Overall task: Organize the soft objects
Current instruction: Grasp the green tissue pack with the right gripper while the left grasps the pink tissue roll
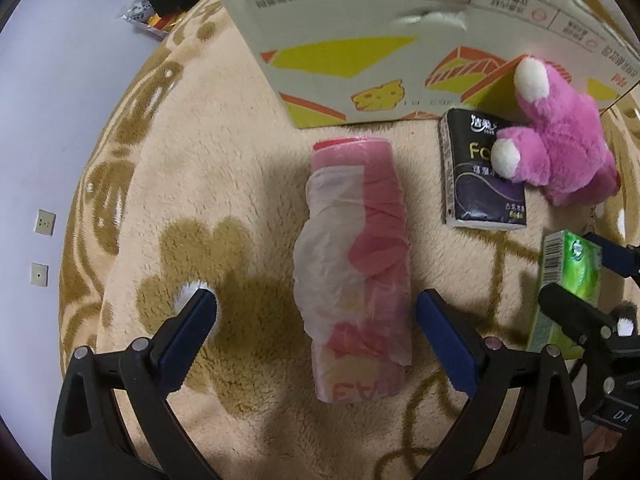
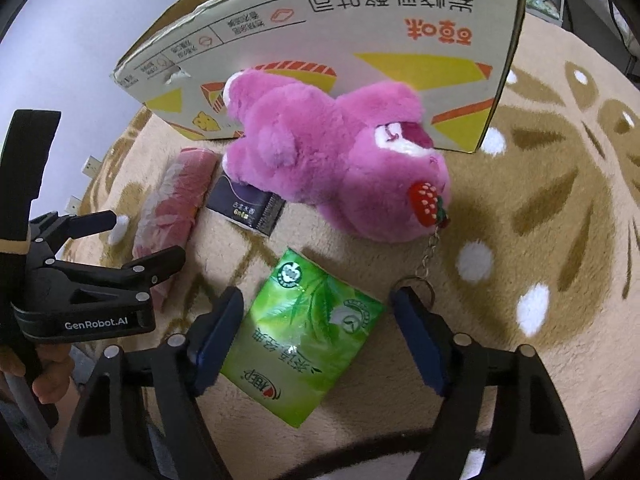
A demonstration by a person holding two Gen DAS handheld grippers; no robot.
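- Your left gripper (image 1: 316,320) is spread wide, and the pink roll of bags (image 1: 356,264) lies lengthwise between its fingers, touching neither pad.
- Your right gripper (image 2: 318,328) is also wide open, with the green tissue pack (image 2: 308,332) lying flat between its fingers at a slant, clear of both pads.
- Beyond the right fingertips sits the pink plush bear (image 2: 340,160), resting partly on the black tissue pack (image 2: 250,208); the cardboard box (image 2: 340,48) stands behind them all on the blanket (image 2: 540,360).
- The roll's loose outer film looks slack. If you close on that layer alone, it will likely slide or unwind, so close across the firm core.
- The green pack sits crooked to the right fingers. Closing as you are could pinch a corner, and the pack may twist out; square up first.
- The bear's keychain ring (image 2: 416,284) lies just beside the tip of your right-hand finger. It could snag as you close or lift and drag the bear along.
- Your two grippers work near each other, so mind a bump when you lift.
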